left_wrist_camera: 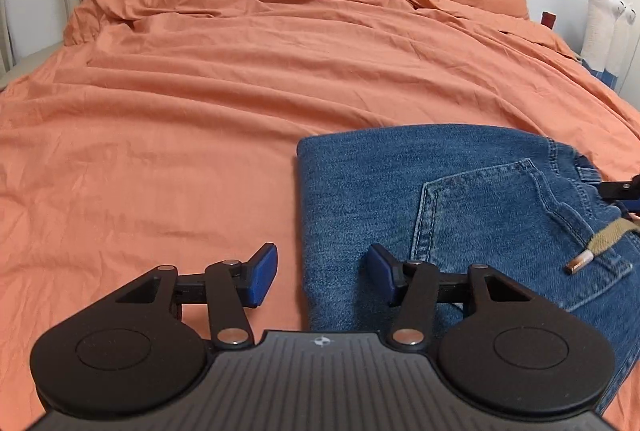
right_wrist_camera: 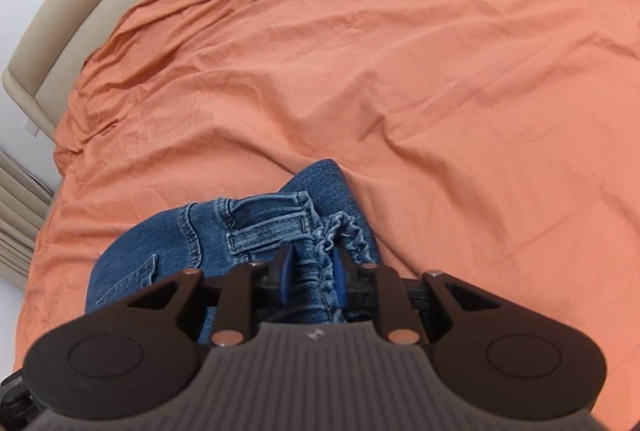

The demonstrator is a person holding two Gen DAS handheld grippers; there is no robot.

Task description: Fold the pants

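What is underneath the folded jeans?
The jeans lie on the orange duvet, which shows all around them. Anything directly beneath the denim is covered and cannot be seen.

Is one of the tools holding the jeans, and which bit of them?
Yes. The right tool is shut on the jeans, pinching the gathered waistband. The left tool is open over the folded edge and holds nothing.

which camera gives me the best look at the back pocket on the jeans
The left wrist view: the back pocket lies almost whole and flat on the folded jeans, stitching clear. In the right wrist view only a corner of it peeks out beside the right gripper, which is shut on the gathered waistband.
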